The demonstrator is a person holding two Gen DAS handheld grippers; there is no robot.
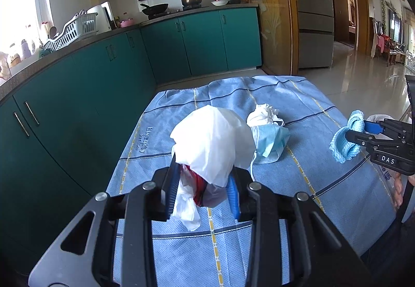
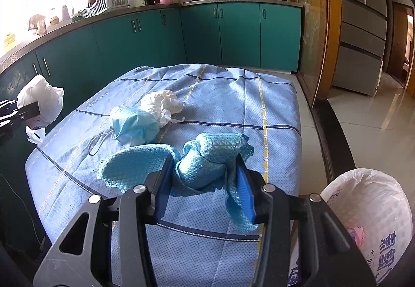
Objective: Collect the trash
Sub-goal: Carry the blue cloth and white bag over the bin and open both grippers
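Two pieces of trash were already up off the table, one in each gripper. The left gripper [image 1: 203, 187] had its jaws pinched fairly narrow on a crumpled white plastic bag [image 1: 212, 141] with something red tucked underneath. The right gripper [image 2: 205, 183] sat a bit wider, clamped around a scrunched blue cloth [image 2: 207, 162], with a loose flap of it hanging off to the left.

Left behind on the blue checked tablecloth [image 2: 280, 110] were a blue face mask [image 2: 135, 126] and, touching it on the far side, a white wad of tissue [image 2: 160, 103]. The bin with the white liner [image 2: 373, 198] sat down at the near right, just off the table edge and close to the right gripper.

Honestly, the way to do this bit well looked simple: keep both grips squeezed and swing the cloth over the bin mouth before letting go, so the dangling flap lands inside instead of draping over the rim. The bag on the left would need to cross the table, so I'd go high enough not to drag it over the mask's ear loops [image 2: 99, 143].

Both grippers pointed forward and tilted down toward the tabletop, held above it, the left one near the left edge and the right one well apart on the bin side.
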